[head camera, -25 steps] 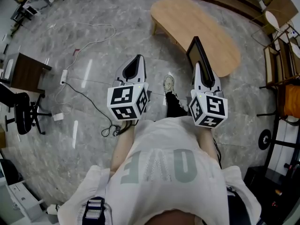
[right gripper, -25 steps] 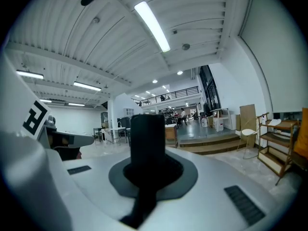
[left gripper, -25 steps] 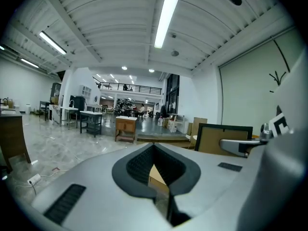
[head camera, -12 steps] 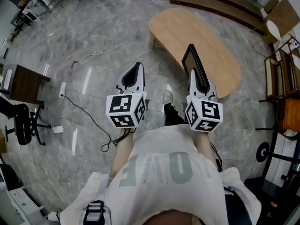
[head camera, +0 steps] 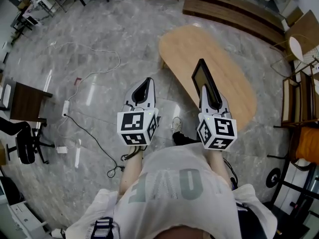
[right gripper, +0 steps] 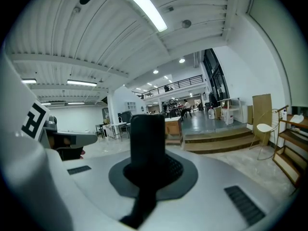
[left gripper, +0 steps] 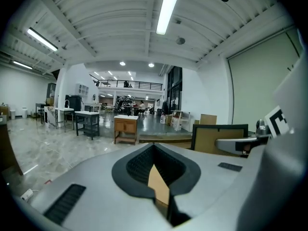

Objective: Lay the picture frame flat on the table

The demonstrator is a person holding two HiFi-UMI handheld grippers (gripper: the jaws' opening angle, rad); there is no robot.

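Right gripper (head camera: 206, 88) is clamped on one edge of the picture frame (head camera: 200, 71), which stands upright over the table's (head camera: 232, 66) near edge. Left gripper (head camera: 144, 85) is short of the table, jaws together and empty. Risk: the frame pivots in the narrow pinch while tilting, then slams down or overhangs the edge.

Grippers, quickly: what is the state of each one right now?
Left gripper: closed, empty.
Right gripper: closed on the picture frame.
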